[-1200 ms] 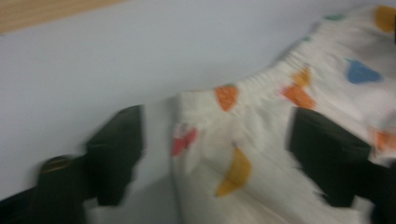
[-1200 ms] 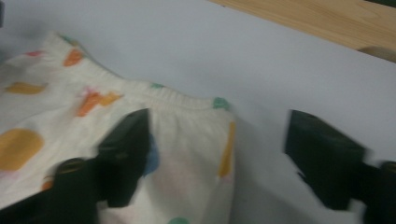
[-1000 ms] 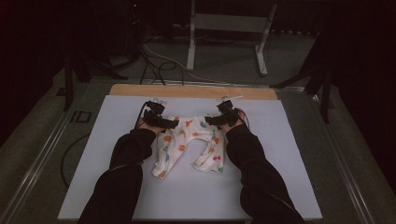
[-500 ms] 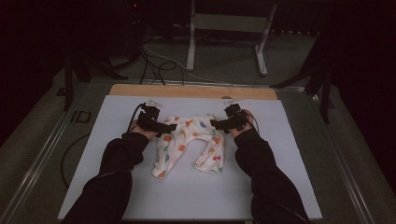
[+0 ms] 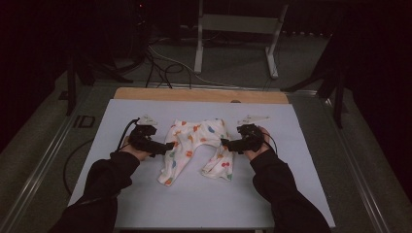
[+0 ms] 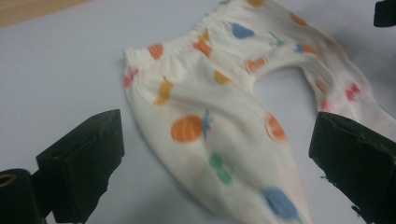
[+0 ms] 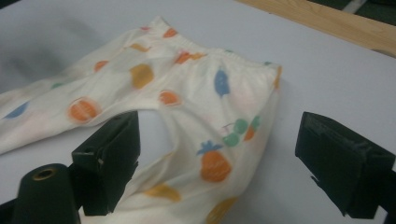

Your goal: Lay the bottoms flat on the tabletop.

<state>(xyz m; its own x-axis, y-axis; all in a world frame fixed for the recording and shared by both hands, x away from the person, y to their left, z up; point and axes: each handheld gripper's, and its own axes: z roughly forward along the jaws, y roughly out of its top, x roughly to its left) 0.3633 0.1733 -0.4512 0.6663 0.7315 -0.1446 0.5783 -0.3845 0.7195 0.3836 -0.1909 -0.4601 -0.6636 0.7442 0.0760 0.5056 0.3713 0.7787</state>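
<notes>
Baby pants (image 5: 197, 145): soft cream knit, fruit print (orange, blue, green), gathered elastic waistband at 12 o'clock, two legs splayed toward 6 and 7. Lie flat, mid white table sheet (image 5: 301, 194); wooden strip (image 5: 199, 95) along far edge. Left gripper (image 5: 167, 145) at pants' 9 o'clock, jaws wide apart, holding nothing. Right gripper (image 5: 224, 142) at 3 o'clock, jaws likewise spread, empty. Both just beside cloth; contact hard to tell. Leg cuffs cut off in gripper views. Print blurred near left jaws.
</notes>
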